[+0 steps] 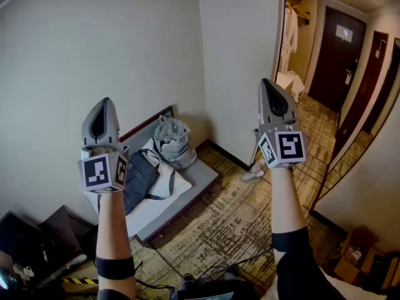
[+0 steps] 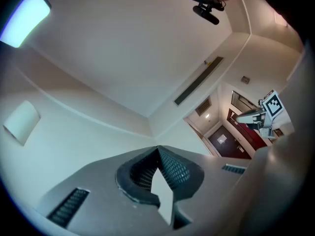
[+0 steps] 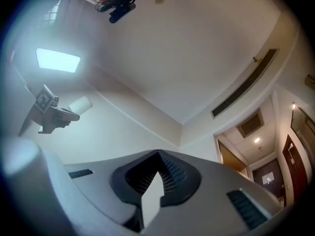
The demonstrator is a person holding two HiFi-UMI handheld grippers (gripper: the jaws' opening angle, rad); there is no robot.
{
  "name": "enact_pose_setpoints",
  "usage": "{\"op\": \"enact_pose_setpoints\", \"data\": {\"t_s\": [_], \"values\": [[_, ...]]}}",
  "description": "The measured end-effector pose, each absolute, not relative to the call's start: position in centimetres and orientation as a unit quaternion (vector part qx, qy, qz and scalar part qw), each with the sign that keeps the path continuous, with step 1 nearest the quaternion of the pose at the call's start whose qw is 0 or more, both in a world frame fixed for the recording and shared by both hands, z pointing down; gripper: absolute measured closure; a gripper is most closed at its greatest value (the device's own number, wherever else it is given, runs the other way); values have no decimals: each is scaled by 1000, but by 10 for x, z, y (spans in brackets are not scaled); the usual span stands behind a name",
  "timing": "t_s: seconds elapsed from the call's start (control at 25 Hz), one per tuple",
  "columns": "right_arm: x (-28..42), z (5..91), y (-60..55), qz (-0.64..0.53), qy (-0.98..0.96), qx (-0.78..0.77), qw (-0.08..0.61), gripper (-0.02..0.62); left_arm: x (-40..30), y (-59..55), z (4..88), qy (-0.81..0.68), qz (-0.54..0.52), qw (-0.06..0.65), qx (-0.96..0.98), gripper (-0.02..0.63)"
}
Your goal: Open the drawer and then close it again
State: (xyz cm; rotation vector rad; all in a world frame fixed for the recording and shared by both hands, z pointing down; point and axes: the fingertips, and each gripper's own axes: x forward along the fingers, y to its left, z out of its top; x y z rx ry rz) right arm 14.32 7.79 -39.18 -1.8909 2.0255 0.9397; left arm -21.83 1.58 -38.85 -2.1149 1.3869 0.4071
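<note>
In the head view both grippers are held up in front of a plain wall, pointing upward. My left gripper (image 1: 103, 100) is shut with nothing between its jaws, and its tips (image 2: 158, 147) meet against the ceiling in the left gripper view. My right gripper (image 1: 267, 81) is also shut and empty, with its tips (image 3: 158, 152) closed. Below and between them stands a low padded bench (image 1: 199, 179) against the wall. Its dark front face (image 1: 178, 220) shows, but I cannot make out a drawer on it. Neither gripper is near the bench.
On the bench lie a grey plastic bag (image 1: 172, 141), dark clothes (image 1: 139, 179) and a white cloth (image 1: 164, 189). Dark cases (image 1: 37, 242) sit at the lower left, a cardboard box (image 1: 356, 258) at the lower right. A hallway with a dark door (image 1: 337, 49) opens to the right.
</note>
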Motion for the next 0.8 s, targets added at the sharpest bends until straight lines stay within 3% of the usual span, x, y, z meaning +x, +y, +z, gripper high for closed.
{"op": "enact_pose_setpoints", "data": {"t_s": [0.44,0.8], "values": [[147,-166,53,164,732,-661,-13,591,-205,8,-177,526,36,144,-837,601],[130,28,106,22,748,-656,-95,591,-217,71,19,521,-55,23,-851,601]]}}
